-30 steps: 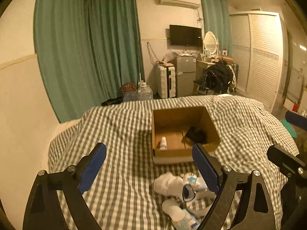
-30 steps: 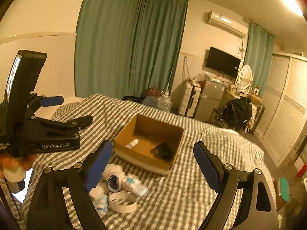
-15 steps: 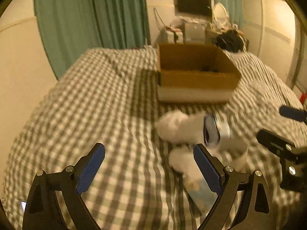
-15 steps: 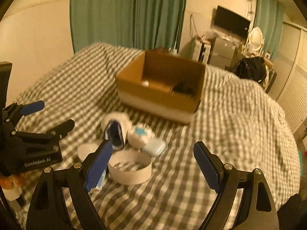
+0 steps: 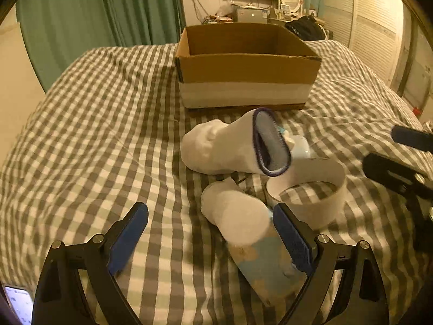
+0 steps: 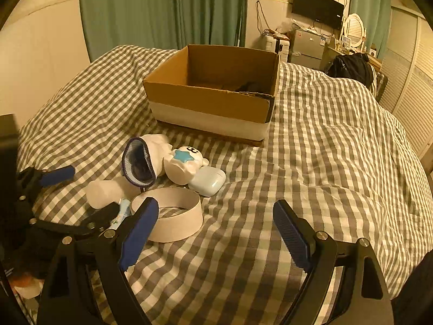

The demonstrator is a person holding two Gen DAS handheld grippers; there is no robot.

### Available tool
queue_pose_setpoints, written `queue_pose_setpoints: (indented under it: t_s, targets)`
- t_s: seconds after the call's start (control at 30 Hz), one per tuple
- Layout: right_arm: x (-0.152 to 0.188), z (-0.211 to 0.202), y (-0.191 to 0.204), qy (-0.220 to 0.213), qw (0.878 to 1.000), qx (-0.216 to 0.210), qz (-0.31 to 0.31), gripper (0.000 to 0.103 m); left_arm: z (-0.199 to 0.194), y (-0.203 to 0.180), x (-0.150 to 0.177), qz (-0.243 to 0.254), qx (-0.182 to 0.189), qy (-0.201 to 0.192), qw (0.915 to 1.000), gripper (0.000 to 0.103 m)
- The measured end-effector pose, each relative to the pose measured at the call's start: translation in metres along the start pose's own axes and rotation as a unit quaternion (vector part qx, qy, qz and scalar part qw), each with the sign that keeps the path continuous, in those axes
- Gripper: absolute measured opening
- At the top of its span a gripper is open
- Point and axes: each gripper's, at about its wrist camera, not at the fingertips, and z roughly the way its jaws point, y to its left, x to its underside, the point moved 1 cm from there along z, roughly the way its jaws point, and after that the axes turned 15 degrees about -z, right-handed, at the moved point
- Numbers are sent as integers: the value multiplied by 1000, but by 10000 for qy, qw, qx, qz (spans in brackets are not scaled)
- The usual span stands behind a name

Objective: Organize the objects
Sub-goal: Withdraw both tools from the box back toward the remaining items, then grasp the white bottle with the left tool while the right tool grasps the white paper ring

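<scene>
A pile of small items lies on the checked bed in front of an open cardboard box (image 5: 243, 65) (image 6: 213, 92). It holds a white sock with a purple cuff (image 5: 230, 146) (image 6: 143, 159), a white-capped blue tube (image 5: 243, 224) (image 6: 108, 192), a white ring band (image 5: 308, 187) (image 6: 173, 216), a white toy with a blue star (image 6: 186, 165) and a pale earbud case (image 6: 208, 180). My left gripper (image 5: 209, 224) (image 6: 81, 195) stands open low over the tube's cap, not pressing it. My right gripper (image 6: 216, 224) (image 5: 400, 151) is open just right of the ring, with nothing between its fingers.
A dark item (image 6: 251, 86) lies inside the box. The checked bedspread (image 6: 324, 149) stretches right of the pile. Green curtains (image 6: 162, 8), a wall and, at the far end, a TV, a fridge and a wardrobe surround the bed.
Both grippers have dropped toward the bed and tipped downward, so the pile now sits close under them. Their jaws stayed open. The objects have not moved.
</scene>
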Motion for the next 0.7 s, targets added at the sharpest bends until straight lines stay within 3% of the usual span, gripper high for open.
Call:
queue_pose_setpoints:
  t_s: [0.07,0.13,0.2,0.23,0.43,0.6,0.7]
  targets:
    - [0,2,2,20,10000,5,-30,87,4,4,-1,-81,-69,-56,9999,90]
    - [-1,5,6,39,10000,-55,-53,87,9,9,0,-114,-154,-32,9998,71]
    - [-2,8,11,69,9999,-109,-65,87,17,10,1,-152,-9,190,9997,46]
    - [-3,10,15,91,9998,-155,-121,87,17,11,3,-151,45,217,9996,42]
    - [-6,33,39,368,9975,-302,-520,86,14,14,5,-216,165,189,9995,36]
    - [-6,52,42,598,9953,-579,-493,85,8,16,4,-276,199,148,9993,33]
    - [-3,57,44,624,9938,-791,-470,69,2,16,3,-245,165,95,9995,33]
